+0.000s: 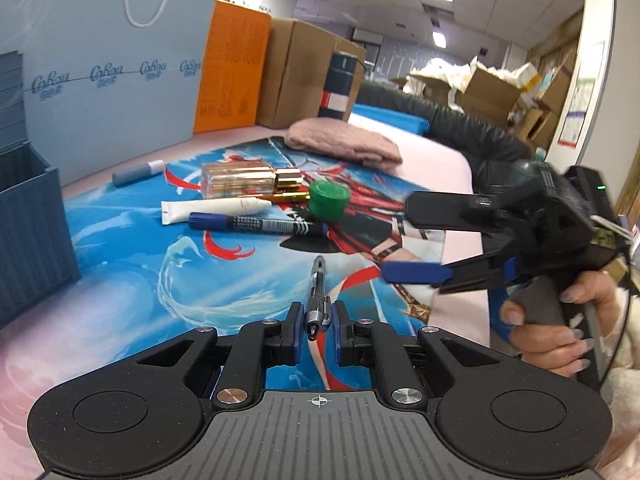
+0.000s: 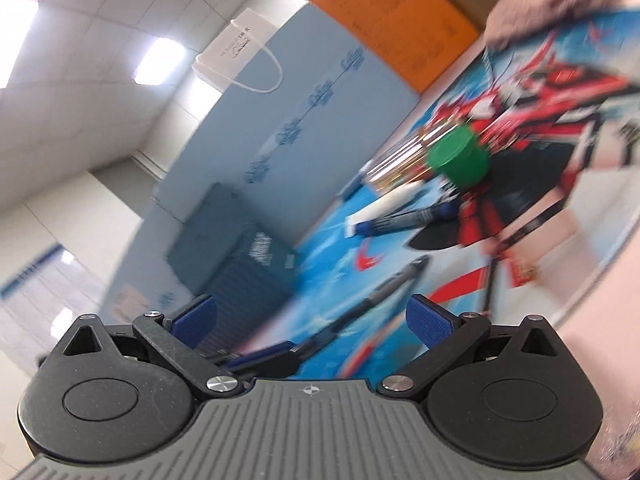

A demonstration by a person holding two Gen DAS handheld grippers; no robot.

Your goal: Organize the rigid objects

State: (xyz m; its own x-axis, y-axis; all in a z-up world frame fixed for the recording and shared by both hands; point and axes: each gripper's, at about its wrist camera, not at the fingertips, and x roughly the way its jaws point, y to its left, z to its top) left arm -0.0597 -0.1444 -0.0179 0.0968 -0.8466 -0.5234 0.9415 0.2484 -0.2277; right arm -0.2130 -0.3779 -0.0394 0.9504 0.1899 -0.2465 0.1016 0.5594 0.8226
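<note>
The left hand-held gripper [image 1: 316, 326] pinches a silver ballpoint pen [image 1: 316, 300] near its tip, above the printed mat [image 1: 180, 264]. That shallow end grip could let it pivot or slip before the blue storage bin [image 1: 28, 216]. The right hand-held gripper [image 1: 404, 240] hangs spread, empty.

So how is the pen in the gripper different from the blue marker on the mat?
The pen is slim, silvery and dark, clamped in the shut left gripper and pointing away from the camera. The blue marker is thicker, blue with a black-and-white patterned barrel, held by nothing, lying crosswise on the mat beside the white tube. Both are writing tools.
</note>
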